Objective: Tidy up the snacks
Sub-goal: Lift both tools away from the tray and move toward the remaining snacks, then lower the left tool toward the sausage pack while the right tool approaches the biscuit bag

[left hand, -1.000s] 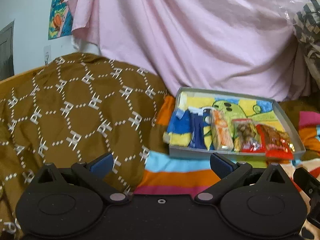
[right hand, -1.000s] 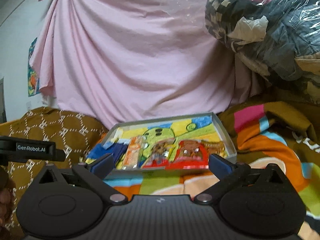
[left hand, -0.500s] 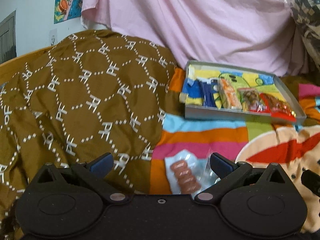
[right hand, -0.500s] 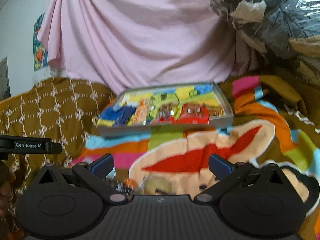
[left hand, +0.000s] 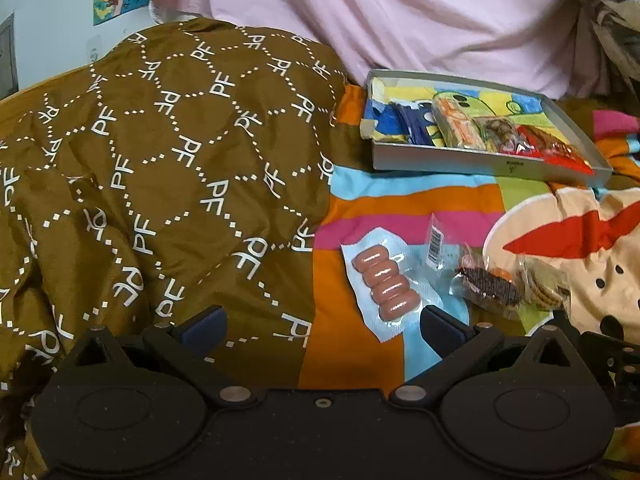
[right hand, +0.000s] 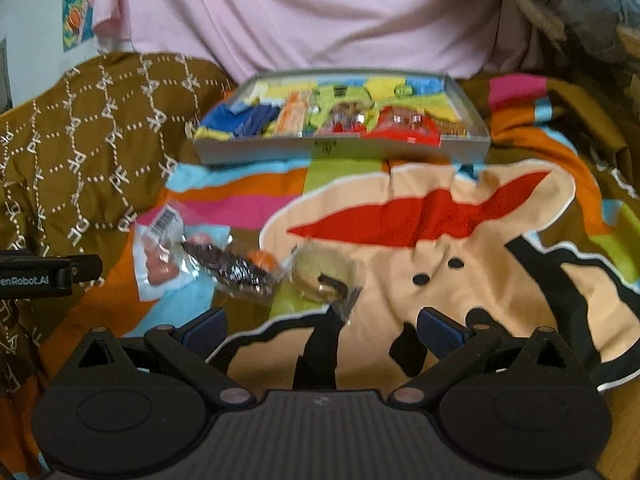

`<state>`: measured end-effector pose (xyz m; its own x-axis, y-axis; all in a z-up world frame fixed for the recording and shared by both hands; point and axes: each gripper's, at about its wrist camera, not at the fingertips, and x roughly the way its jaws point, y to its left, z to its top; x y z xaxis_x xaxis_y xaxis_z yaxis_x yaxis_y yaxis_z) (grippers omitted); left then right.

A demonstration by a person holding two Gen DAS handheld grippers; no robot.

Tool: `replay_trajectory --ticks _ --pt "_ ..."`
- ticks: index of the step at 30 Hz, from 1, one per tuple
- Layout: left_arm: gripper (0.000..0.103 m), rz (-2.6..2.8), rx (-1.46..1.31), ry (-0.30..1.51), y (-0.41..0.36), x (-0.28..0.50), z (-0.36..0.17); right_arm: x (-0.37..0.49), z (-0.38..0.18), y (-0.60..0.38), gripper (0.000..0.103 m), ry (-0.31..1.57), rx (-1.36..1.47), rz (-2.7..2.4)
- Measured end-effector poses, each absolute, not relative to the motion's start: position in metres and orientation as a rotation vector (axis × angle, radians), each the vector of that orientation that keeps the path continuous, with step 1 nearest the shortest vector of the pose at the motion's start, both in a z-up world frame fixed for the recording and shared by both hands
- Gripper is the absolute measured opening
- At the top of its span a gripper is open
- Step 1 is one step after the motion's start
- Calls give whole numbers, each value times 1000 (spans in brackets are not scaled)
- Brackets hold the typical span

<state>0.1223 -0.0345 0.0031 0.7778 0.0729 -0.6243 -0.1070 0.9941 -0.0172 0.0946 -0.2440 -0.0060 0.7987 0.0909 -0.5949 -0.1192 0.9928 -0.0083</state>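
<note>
A grey tray (left hand: 472,158) with several snack packs lies at the back of the bed; it also shows in the right wrist view (right hand: 340,151). Three loose packs lie nearer on the colourful blanket: a sausage pack (left hand: 386,284) (right hand: 158,266), a dark cookie pack (left hand: 486,280) (right hand: 236,268) and a pale biscuit pack (left hand: 542,282) (right hand: 324,276). My left gripper (left hand: 322,326) is open and empty, with the sausage pack just ahead of its right finger. My right gripper (right hand: 322,328) is open and empty, just short of the biscuit pack.
A brown patterned quilt (left hand: 160,168) is heaped on the left. A pink sheet (left hand: 400,16) hangs behind the tray. Bagged clothes (right hand: 592,12) are piled at the back right. The left gripper's body (right hand: 44,276) shows at the right wrist view's left edge.
Both grippers have pulled back from the tray and tilted down. The three loose packs on the blanket have come into view close in front of them. Both stay open.
</note>
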Motion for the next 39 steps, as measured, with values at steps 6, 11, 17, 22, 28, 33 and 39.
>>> replay_trajectory --ticks 6,11,17,22,28,33,39 --pt "102 65 -20 684 -39 130 3 105 -12 -246 103 705 -33 112" --pt "102 29 20 672 -44 136 5 113 -15 -251 103 749 0 114" --pt "102 27 72 645 -55 143 6 120 -14 -256 103 769 16 111" --pt "102 2 126 589 -63 144 15 127 -8 -262 103 740 -5 120" --pt "102 -30 235 570 -77 156 20 147 -2 -271 103 682 -98 167" --pt "102 -66 316 563 -88 165 21 159 -7 -263 103 667 -239 203" --pt "102 -178 409 524 -105 175 26 167 -15 -260 103 685 -354 314"
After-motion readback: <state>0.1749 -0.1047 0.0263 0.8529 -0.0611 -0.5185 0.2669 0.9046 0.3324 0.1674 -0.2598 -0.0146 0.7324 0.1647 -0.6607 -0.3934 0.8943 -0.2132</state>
